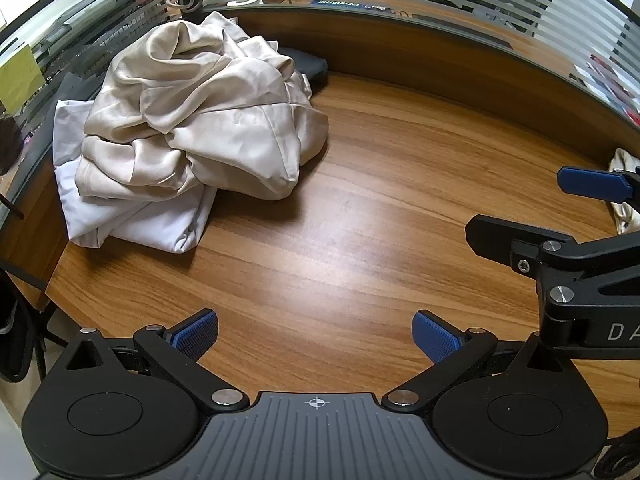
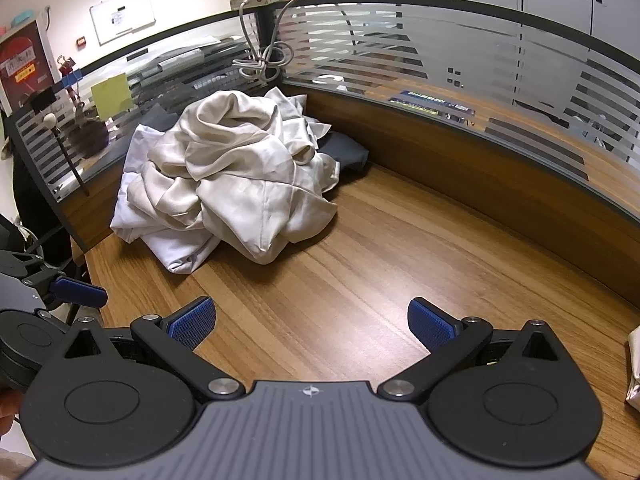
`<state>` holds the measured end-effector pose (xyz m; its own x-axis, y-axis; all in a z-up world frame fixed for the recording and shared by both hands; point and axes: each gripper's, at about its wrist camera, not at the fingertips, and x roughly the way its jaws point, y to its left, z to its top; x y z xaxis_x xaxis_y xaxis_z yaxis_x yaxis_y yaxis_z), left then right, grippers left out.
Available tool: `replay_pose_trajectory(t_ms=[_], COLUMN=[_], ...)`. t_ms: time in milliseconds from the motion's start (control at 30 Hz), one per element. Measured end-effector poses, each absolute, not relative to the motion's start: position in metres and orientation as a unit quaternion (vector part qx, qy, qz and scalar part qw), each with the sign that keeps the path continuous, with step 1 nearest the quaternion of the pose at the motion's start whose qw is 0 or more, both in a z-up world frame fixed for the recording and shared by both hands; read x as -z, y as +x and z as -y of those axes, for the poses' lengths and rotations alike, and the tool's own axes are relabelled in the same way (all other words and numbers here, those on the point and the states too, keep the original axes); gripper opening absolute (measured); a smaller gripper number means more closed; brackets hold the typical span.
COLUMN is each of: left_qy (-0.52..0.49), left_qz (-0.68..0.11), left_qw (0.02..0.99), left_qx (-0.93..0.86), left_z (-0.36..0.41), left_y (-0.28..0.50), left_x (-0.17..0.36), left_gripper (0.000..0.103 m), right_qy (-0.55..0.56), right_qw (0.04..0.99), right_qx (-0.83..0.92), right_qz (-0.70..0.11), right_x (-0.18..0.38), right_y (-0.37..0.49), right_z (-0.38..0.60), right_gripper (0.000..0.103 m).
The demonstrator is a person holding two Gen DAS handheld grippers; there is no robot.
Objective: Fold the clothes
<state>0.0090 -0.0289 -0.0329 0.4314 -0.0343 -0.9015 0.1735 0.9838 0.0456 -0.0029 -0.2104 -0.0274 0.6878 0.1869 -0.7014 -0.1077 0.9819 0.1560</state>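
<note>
A crumpled heap of cream satin clothes (image 1: 200, 120) lies on a white garment (image 1: 132, 216) in the far left corner of the wooden desk (image 1: 360, 208); it also shows in the right wrist view (image 2: 240, 176). A dark grey garment (image 1: 308, 66) lies behind the heap. My left gripper (image 1: 316, 338) is open and empty, hovering over bare desk, well short of the heap. My right gripper (image 2: 312, 326) is open and empty too; it shows at the right edge of the left wrist view (image 1: 552, 208).
A frosted glass partition (image 2: 440, 52) bounds the desk at the back and left, with cables (image 2: 266, 60) hanging at its corner. More cream cloth (image 1: 624, 192) lies at the desk's right edge, also in the right wrist view (image 2: 634, 372). The desk's left edge drops off beside the heap.
</note>
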Motion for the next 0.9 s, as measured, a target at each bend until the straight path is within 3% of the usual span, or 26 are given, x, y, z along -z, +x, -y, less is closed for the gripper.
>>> replay_pose_trajectory(t_ms=[467,900], left_qy=[0.053,0.062], left_qz=[-0.541,-0.531], left_qw=[0.837,0.840], left_qx=[0.064,0.086], left_z=[-0.036,-0.141], left_y=[0.046,0.107], left_x=[0.029,0.040], left_gripper=[0.103,0.103], right_qy=[0.066,0.053], right_qw=[0.911,0.904], right_qx=[-0.072,-0.094], right_qz=[-0.400,-0.415], right_x=[0.030,0.067], right_y=[0.053,0.200], right_z=[0.180,0.114], right_gripper=[0.103,0.103])
